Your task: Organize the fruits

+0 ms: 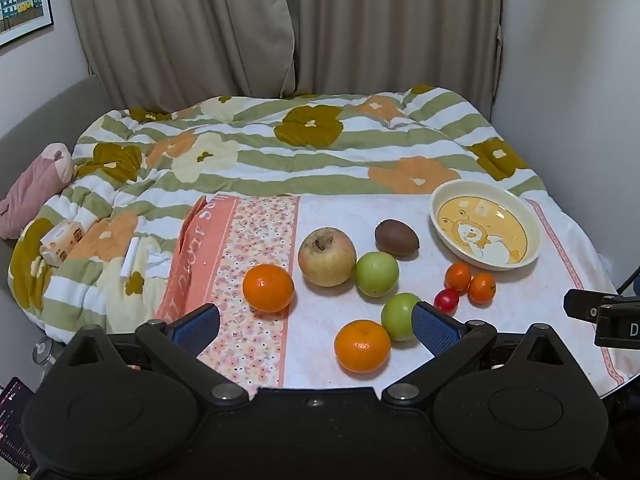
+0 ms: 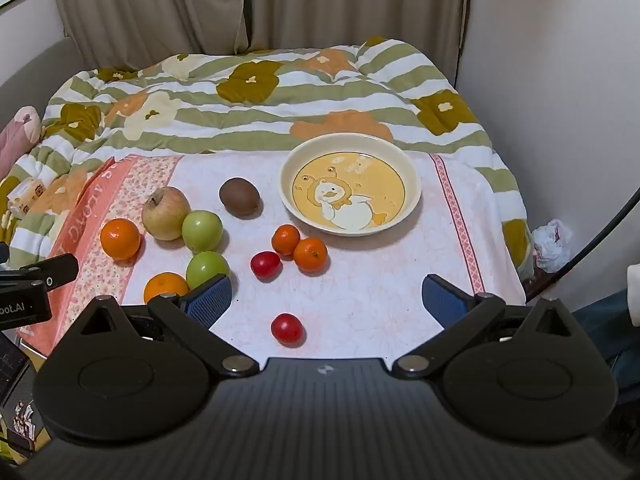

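Observation:
Fruit lies loose on a pink-and-white cloth: a yellowish apple, a brown kiwi, two green apples, two oranges, two small tangerines and two red cherry tomatoes. A cream plate with a duck picture sits empty behind them. My right gripper hovers open over the near cloth. My left gripper is open above the near orange and the near green apple, holding nothing.
A striped, flowered quilt covers the bed behind the cloth. A pink plush and a tissue pack lie at the left. Curtains hang at the back, a wall stands to the right, and a crumpled bag sits at the bed's right edge.

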The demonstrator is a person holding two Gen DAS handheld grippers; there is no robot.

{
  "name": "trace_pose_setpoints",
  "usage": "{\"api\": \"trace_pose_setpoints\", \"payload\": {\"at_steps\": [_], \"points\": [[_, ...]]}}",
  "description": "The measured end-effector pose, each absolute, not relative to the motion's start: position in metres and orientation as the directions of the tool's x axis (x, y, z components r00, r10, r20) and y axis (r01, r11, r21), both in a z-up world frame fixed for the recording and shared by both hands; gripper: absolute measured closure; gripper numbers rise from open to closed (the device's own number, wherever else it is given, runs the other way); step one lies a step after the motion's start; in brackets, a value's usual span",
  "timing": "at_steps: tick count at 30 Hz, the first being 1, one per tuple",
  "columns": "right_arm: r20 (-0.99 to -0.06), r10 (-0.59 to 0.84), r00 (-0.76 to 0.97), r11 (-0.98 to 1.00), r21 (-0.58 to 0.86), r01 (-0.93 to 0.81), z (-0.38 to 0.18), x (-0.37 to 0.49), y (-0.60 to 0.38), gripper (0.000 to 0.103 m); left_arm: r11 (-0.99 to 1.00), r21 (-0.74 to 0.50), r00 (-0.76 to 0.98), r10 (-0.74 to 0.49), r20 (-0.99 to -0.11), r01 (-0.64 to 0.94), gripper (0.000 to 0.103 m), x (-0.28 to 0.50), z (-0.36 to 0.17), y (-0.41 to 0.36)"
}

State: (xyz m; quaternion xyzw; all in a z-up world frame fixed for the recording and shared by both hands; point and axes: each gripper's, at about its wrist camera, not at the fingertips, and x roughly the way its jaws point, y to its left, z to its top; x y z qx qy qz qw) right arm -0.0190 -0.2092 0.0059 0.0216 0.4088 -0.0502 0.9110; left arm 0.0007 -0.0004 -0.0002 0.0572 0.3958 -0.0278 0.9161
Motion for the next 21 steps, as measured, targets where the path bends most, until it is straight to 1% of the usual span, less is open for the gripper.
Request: {"api": "trace_pose_setpoints", "payload": {"at_steps": [3,4,5,9,10,21], "points": [[-0.743,-0.071,0.665,0.994,0.002,0.108,0.006,-0.019,-0.209,0.0,0.992,0.082,0.684,-0.008,-0.73,0.099,0.0,0.003,0.0,-0.002],[-0.745,-0.071,0.664,0.994,0.003,0.109,0.006,-0.019,-0.209,0.0,0.993,0.066,0.703,-0.021,-0.71,0.096,0.0,-0.002,0.0,0.0],[-0.746,-0.07,0.663,0.994,0.004,0.109,0.006,-0.019,-0.209,0.0,0.993,0.065,0.703,-0.022,-0.711,0.097,0.0,-0.001,0.008,0.005],[-0.746,-0.072,0.662,0.994,0.002,0.111,0.006,-0.019,-0.209,0.0,0.993,0.064,0.699,-0.023,-0.715,0.098,0.0,-0.003,0.012,0.01],[-0.746,-0.072,0.662,0.994,0.004,0.112,0.006,-0.02,-0.209,0.0,0.993,0.079,0.704,-0.009,-0.711,0.092,0.0,-0.002,0.005,0.005],[-0.744,-0.068,0.665,0.994,0.008,0.111,0.007,-0.023,-0.207,0.0,0.992,0.083,0.706,-0.005,-0.709,0.091,0.0,-0.005,0.005,0.006]]}}
